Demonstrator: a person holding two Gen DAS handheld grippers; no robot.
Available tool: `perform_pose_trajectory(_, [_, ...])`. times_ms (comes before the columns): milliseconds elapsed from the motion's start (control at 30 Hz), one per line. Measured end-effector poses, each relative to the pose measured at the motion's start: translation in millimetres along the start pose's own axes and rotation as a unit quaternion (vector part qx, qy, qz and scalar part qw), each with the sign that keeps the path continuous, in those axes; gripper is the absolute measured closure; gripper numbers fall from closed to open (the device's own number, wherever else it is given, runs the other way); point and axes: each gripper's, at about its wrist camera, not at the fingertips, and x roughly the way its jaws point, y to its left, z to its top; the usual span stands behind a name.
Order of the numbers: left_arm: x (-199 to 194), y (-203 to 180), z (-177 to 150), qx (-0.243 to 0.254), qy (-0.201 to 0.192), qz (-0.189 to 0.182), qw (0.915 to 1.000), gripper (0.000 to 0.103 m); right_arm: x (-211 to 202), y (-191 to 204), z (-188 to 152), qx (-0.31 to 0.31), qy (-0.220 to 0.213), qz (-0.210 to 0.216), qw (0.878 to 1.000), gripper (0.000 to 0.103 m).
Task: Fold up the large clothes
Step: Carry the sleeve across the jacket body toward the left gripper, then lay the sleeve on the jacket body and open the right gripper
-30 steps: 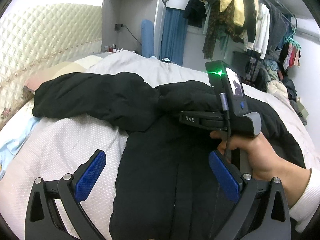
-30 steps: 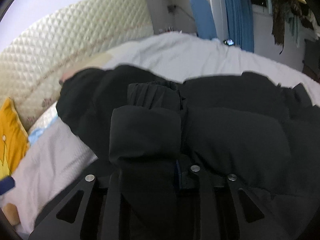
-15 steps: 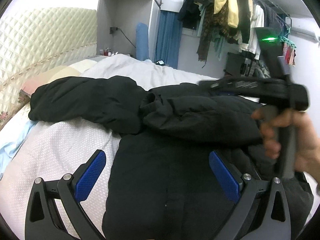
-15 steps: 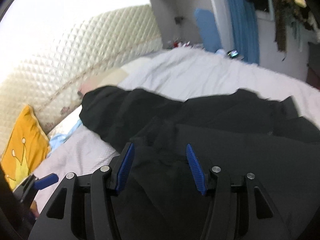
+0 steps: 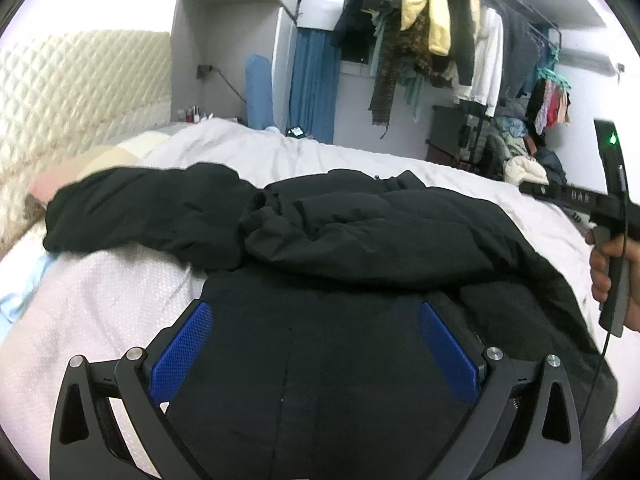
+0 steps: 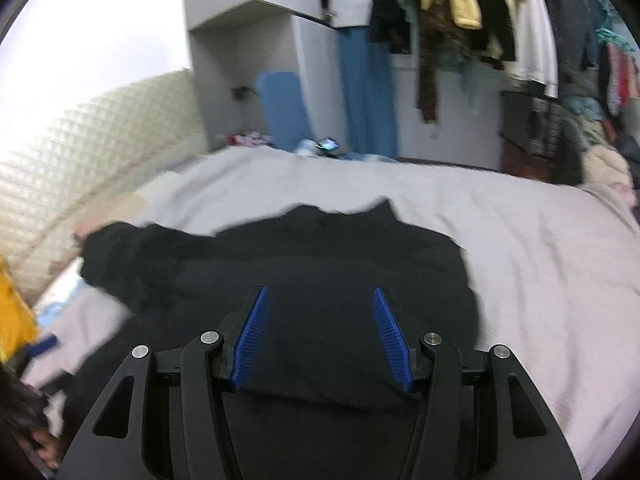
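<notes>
Both claws, left claw (image 5: 312, 354) and right claw (image 6: 320, 338), hover spread wide and empty over the black coat (image 5: 340, 232) on the bed (image 6: 520, 240), probably lining up another fold.

- The jacket (image 5: 360, 240) lies on the bed (image 5: 100, 320), across the frame's centre.
- 1 sleeve (image 5: 140, 208) reaches toward the left edge.
- The headboard (image 5: 72, 92) stands at the upper left.
- Hanging clothes (image 5: 460, 40) fill the upper right, behind the bed.
</notes>
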Motion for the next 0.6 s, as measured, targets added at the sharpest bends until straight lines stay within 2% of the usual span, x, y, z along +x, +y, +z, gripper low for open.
perform_pose_trajectory(200, [-7, -28, -7, 0.034, -0.010, 0.006, 0.9994, 0.000, 14, -40, -34, 0.023, 0.046, -0.035, 0.998, 0.051])
perform_pose_trajectory(433, [-5, -34, -8, 0.027, -0.009, 0.010, 0.9995, 0.000, 40, -60, -56, 0.029, 0.101, -0.073, 0.992, 0.051])
perform_pose_trajectory(600, [1, -34, -7, 0.021, -0.001, 0.016, 0.9996, 0.000, 53, -67, -67, 0.018, 0.110, -0.072, 0.991, 0.051])
